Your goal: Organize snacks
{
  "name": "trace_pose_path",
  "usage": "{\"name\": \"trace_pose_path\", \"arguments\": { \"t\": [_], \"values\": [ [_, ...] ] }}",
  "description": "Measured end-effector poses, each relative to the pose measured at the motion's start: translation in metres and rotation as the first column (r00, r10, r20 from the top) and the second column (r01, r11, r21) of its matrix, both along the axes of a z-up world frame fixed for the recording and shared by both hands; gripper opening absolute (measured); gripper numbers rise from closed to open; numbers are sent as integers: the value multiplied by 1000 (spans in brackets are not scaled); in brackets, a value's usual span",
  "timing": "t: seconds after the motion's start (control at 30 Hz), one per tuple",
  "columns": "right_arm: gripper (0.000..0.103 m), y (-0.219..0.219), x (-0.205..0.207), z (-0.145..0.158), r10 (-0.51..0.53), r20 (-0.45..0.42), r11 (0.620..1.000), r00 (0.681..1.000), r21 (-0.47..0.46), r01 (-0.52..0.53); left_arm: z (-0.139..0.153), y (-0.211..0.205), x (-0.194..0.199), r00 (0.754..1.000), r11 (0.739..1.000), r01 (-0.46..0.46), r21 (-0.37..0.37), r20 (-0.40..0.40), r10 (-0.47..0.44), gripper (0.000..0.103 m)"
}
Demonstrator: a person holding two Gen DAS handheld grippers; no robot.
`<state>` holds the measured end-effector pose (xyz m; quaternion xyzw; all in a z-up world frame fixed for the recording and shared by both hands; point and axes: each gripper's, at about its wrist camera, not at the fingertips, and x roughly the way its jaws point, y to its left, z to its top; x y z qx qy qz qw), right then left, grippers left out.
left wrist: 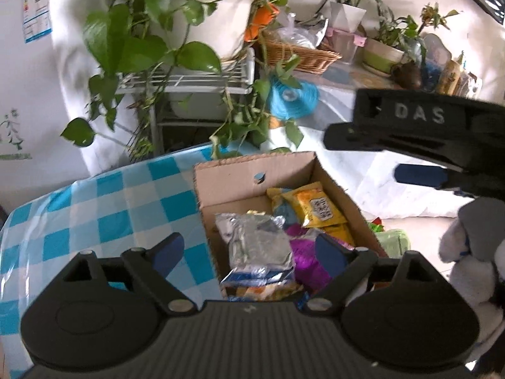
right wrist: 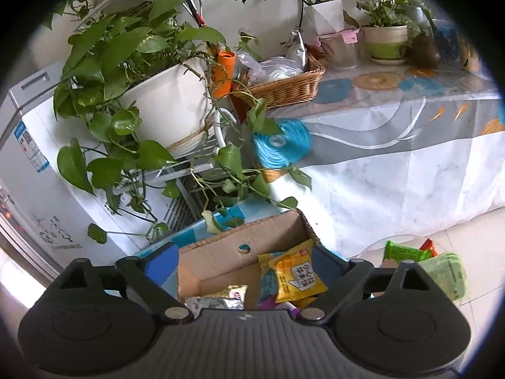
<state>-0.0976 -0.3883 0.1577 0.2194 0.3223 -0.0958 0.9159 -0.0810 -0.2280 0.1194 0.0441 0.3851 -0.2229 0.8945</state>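
Left wrist view: my left gripper (left wrist: 249,249) hangs over the open cardboard box (left wrist: 227,177), fingers spread wide, nothing pinched; the blue pads (left wrist: 167,251) stand clear on both sides of the silver foil packet (left wrist: 258,246), which lies loose in the box. The box sits on the blue-and-white checked tablecloth (left wrist: 94,208), at the table's right edge. Also in the box: a yellow snack packet (left wrist: 315,205) toward the far right corner, and a purple wrapper (left wrist: 304,252) beside the foil packet. My right gripper (left wrist: 419,145) comes in from the right above the box; one blue pad shows, and from here I can't tell its spread. A green packet (left wrist: 394,241) lies outside the box on the right, lower down. A grey-and-white plush toy (left wrist: 473,246) is at the right edge. Right wrist view: the right gripper (right wrist: 244,260) is also over the box (right wrist: 214,252), fingers spread, nothing between the pads (right wrist: 161,265). The yellow snack packet (right wrist: 296,278) lies in the box just inside the right finger; the foil packet (right wrist: 217,300) is partly hidden by the gripper body. On the floor to the right: a green bar packet (right wrist: 404,252) and a pale green packet (right wrist: 448,274). Behind: a potted pothos (right wrist: 164,104) on a white rack, and a wicker basket (right wrist: 284,85) on the side table.
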Motion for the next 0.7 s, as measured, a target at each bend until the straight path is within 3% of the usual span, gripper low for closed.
{"name": "trace_pose_path", "arguments": {
  "t": [0.13, 0.47, 0.7],
  "values": [
    [100, 3, -9, -1, -18, -29, 999, 999, -35, 17, 0, 9, -6, 1000, 1000, -23, 9, -14, 24, 98],
    [102, 13, -29, -10, -62, -143, 991, 988, -124, 44, -3, 37, -15, 993, 994, -107, 29, -54, 108, 99],
    [103, 32, -41, -16, -46, -205, 983, 978, -182, 8, -4, 47, -16, 985, 986, -156, 52, -61, 159, 100]
  ]
}}
